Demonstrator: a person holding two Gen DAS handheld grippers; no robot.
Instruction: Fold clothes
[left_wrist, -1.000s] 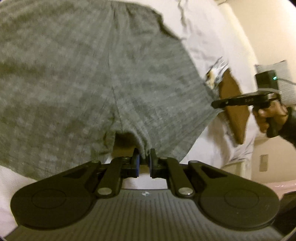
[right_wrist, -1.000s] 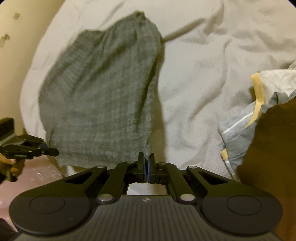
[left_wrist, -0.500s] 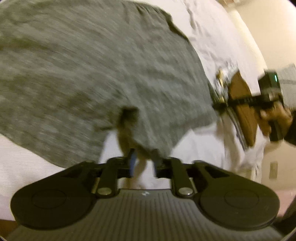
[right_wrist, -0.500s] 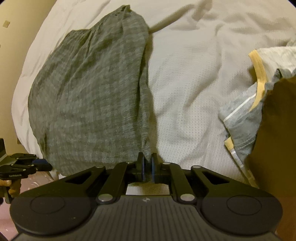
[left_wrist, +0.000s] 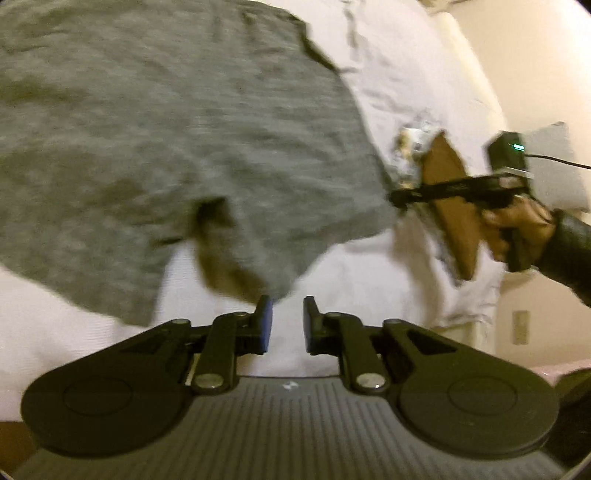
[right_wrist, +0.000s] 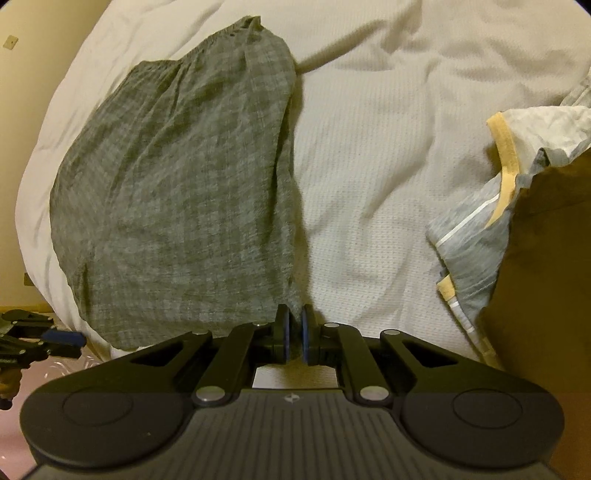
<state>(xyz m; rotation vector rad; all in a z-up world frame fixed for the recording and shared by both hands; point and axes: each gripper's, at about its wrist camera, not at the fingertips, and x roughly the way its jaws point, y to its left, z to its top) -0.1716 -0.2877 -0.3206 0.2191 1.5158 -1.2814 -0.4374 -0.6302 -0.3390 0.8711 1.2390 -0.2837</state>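
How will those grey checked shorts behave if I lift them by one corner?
Probably floppy: the grey checked shorts lie gathered and rumpled on the bedsheet. They look thin and light, so they would likely sag from the right gripper pinching their hem.

Bed (right_wrist: 369, 155) with white textured cover, wrinkled. Grey checked shorts (right_wrist: 177, 192) lie flat on its left part. Heap of grey/white clothes with yellow trim (right_wrist: 480, 229) at right edge, brown garment (right_wrist: 546, 266) on it.
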